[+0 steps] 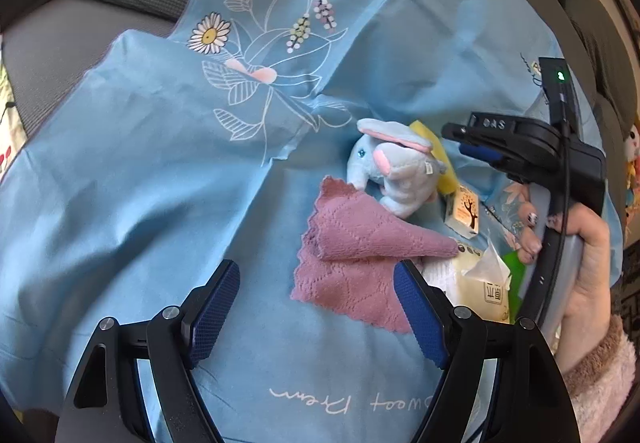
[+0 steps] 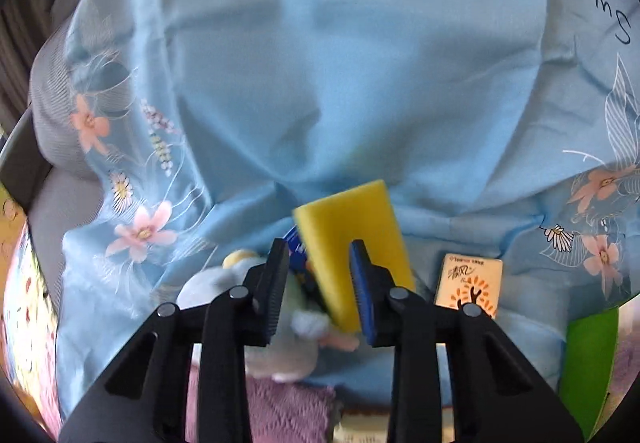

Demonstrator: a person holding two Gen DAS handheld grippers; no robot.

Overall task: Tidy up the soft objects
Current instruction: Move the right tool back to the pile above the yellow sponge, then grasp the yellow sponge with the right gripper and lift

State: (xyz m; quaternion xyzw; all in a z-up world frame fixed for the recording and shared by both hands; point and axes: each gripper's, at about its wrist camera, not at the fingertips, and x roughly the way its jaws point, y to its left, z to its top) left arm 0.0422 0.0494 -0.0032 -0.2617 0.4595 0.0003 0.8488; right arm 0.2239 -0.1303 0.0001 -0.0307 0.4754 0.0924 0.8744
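**A:** Yellow foam sponge [image 2: 352, 247] is the thing in play imo. It sits on the blue floral sheet [image 2: 320, 63], tucked right behind the plush elephant [image 1: 394, 171], with a small tissue pack [image 2: 468, 285] just beside it. The right gripper [image 2: 320, 283] has its jaws partly open around the sponge's near end. Can't tell if the pads are touching yet, that view is blurry.

**B:** Agreed. I'd square the jaws across the short width and close gently. Foam squashes, so squeezing too hard just bends it. Also watch the elephant's ear, it's close to the left pad.

**A:** What about the left gripper [image 1: 316, 307]?

**B:** Jaws wide, holding nothing, hovering over the sheet just beside the pink knitted cloth [image 1: 360, 263]. That cloth is half folded over and touches the elephant, so probably the next pick.
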